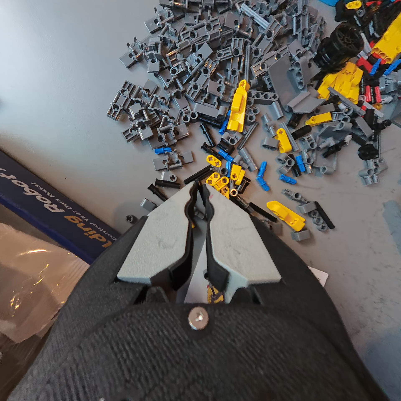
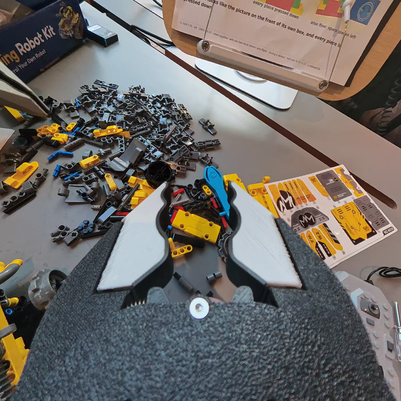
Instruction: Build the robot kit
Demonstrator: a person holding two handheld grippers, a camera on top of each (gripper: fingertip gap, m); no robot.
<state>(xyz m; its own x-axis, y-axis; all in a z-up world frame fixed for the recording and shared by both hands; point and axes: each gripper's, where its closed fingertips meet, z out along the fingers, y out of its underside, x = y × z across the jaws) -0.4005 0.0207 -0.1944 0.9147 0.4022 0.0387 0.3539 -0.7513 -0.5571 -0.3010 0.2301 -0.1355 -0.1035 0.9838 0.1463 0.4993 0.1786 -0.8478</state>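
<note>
left gripper (image 1: 198,186), fingertips nearly pressed together, pinching a thin black pin (image 1: 196,181) at the near edge of a heap of grey, yellow and blue building pieces (image 1: 208,71) on a grey table (image 1: 54,76). right gripper (image 2: 197,188) spread wide above a yellow beam (image 2: 196,225), with a blue separator tool (image 2: 217,188) just inside its right finger; sticker sheet (image 2: 332,212) beside.

Readable print stands on the blue box (image 2: 32,41), instruction sheet (image 2: 271,28) and sticker sheet (image 2: 329,214).
</note>
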